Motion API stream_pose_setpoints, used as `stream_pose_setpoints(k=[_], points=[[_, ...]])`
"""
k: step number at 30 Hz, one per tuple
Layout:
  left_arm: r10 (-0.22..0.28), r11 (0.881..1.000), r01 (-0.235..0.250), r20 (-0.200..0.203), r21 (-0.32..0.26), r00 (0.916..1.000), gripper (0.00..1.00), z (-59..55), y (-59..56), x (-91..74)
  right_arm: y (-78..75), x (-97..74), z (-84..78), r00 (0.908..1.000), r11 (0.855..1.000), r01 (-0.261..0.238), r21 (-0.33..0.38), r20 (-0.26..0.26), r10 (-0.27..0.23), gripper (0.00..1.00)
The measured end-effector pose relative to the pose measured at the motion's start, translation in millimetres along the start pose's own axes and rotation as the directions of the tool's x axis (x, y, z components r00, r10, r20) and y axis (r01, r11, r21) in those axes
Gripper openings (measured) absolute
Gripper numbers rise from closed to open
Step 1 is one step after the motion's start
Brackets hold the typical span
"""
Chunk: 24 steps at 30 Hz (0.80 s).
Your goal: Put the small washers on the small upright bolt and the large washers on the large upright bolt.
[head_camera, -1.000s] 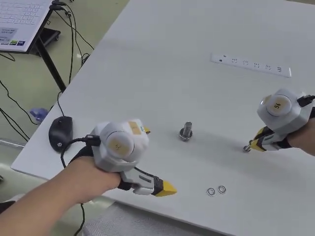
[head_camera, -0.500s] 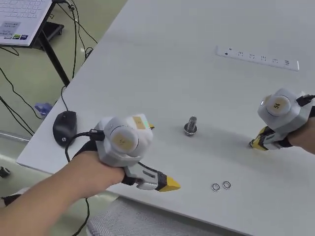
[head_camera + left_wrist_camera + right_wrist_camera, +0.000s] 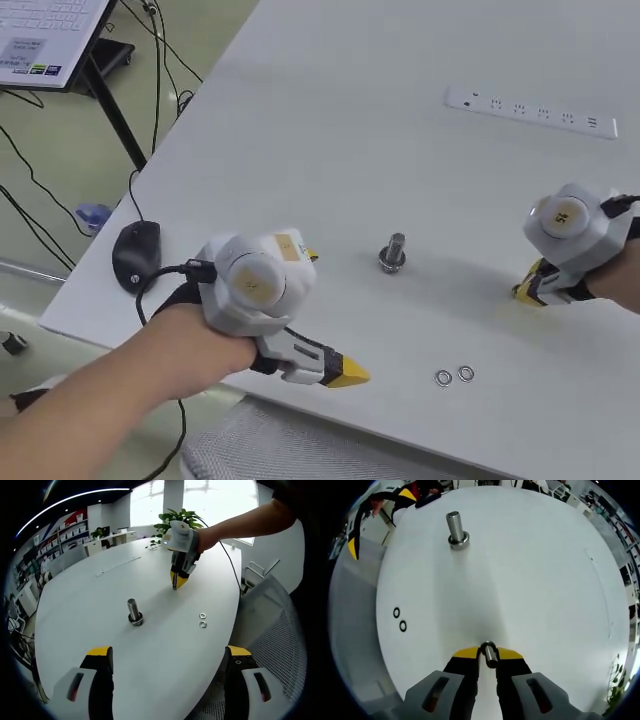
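The large bolt (image 3: 393, 254) (image 3: 134, 613) (image 3: 456, 530) stands upright mid-table. Two small washers (image 3: 454, 376) (image 3: 203, 620) (image 3: 399, 619) lie flat, side by side, near the front edge. My right gripper (image 3: 528, 292) (image 3: 488, 655) (image 3: 176, 582) points down at the table to the right of the large bolt. It is shut on the small bolt (image 3: 489, 653), whose end seems to rest on the tabletop. My left gripper (image 3: 328, 316) (image 3: 168, 652) (image 3: 380, 520) hovers open and empty at the front left, jaws wide apart and aimed toward the large bolt.
A white power strip (image 3: 530, 112) (image 3: 119, 565) lies at the far side. A black mouse (image 3: 136, 254) sits at the table's left edge, with cables and a laptop (image 3: 40, 40) on a stand beyond. A mesh chair (image 3: 260, 450) (image 3: 270, 620) stands by the front edge.
The head view has shifted a little. Both grippers hold nearly the same places. The small bolt's end, seen below the right jaws before, is now hidden in the head view.
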<state>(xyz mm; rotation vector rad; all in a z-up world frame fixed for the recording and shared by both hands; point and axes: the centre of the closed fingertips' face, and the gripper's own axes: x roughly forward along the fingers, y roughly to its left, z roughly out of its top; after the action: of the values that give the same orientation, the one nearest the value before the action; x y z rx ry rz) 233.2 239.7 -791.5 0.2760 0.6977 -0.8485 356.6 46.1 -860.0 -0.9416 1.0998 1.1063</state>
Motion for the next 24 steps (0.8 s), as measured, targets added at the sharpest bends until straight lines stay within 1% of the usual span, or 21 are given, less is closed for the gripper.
stream_pose_setpoints(k=[4,13,19,24], points=[[-0.001,1.0,0.001,0.001,-0.002,1.0,0.92,0.6,0.3,-0.1,-0.9,-0.2,0.0,1.0,1.0,0.002,0.004,-0.001,-0.002,0.13],[-0.004,1.0,0.004,-0.004,-0.005,1.0,0.91,-0.3,-1.0,0.2,-1.6,0.0,-0.5,1.0,1.0,0.004,-0.014,-0.001,-0.004,0.13],[-0.001,1.0,0.001,0.001,-0.005,1.0,0.92,0.5,-0.7,-0.6,-2.9,0.2,-0.5,1.0,1.0,0.004,-0.018,0.001,-0.004,0.18],[0.0,1.0,0.0,0.001,-0.005,1.0,0.91,0.5,-1.2,-2.0,-4.1,-2.0,0.6,1.0,1.0,0.003,-0.025,0.001,-0.003,0.19]])
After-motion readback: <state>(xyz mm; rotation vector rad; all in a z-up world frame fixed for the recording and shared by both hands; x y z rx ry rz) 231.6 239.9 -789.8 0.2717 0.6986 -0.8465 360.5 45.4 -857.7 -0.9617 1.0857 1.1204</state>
